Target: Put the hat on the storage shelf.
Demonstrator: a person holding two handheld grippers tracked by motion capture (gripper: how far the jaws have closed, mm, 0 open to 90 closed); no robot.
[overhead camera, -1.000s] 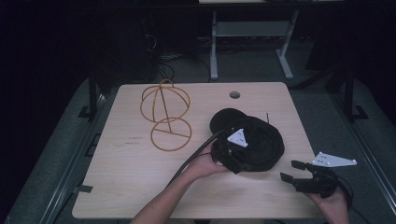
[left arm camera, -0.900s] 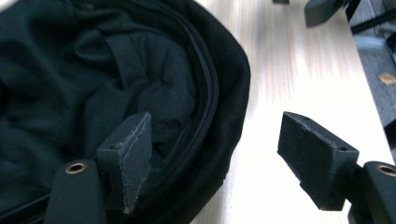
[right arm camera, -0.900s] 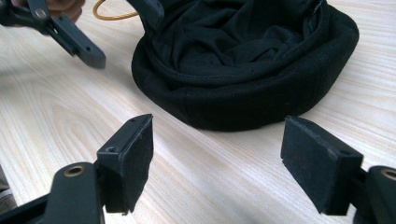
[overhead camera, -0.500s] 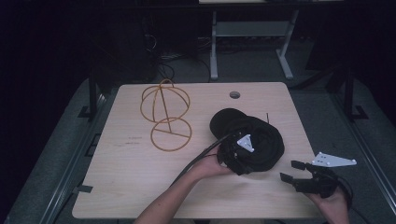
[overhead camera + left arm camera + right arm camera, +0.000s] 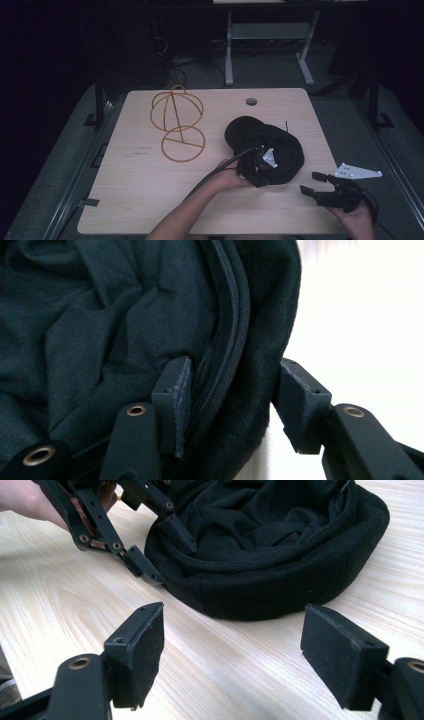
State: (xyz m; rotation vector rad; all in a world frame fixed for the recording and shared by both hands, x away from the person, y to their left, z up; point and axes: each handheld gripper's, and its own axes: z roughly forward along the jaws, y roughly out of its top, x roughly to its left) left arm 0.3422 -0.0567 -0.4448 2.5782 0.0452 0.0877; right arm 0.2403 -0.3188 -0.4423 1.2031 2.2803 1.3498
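Observation:
A black cap (image 5: 282, 147) lies upside down on the right half of the wooden table (image 5: 140, 195). My left gripper (image 5: 259, 169) straddles its near rim. In the left gripper view one pad (image 5: 172, 397) sits inside against the sweatband and the other pad (image 5: 300, 407) stands just outside the cap (image 5: 100, 315). The jaws have just been closing with the rim between them, and the outer pad is not clearly pressing. My right gripper (image 5: 311, 183) hovers open at the table's right front edge, with nothing between its jaws. It faces the cap (image 5: 280, 555) and the left gripper (image 5: 160, 550).
A gold wire hat stand (image 5: 177, 122) rests on the left half of the table. A round cable hole (image 5: 251, 101) sits near the far edge. Dark floor and a desk frame (image 5: 265, 35) lie beyond.
My left gripper has shifted right and down onto the cap's near rim, and its jaws have narrowed around it. The right gripper has stayed put.

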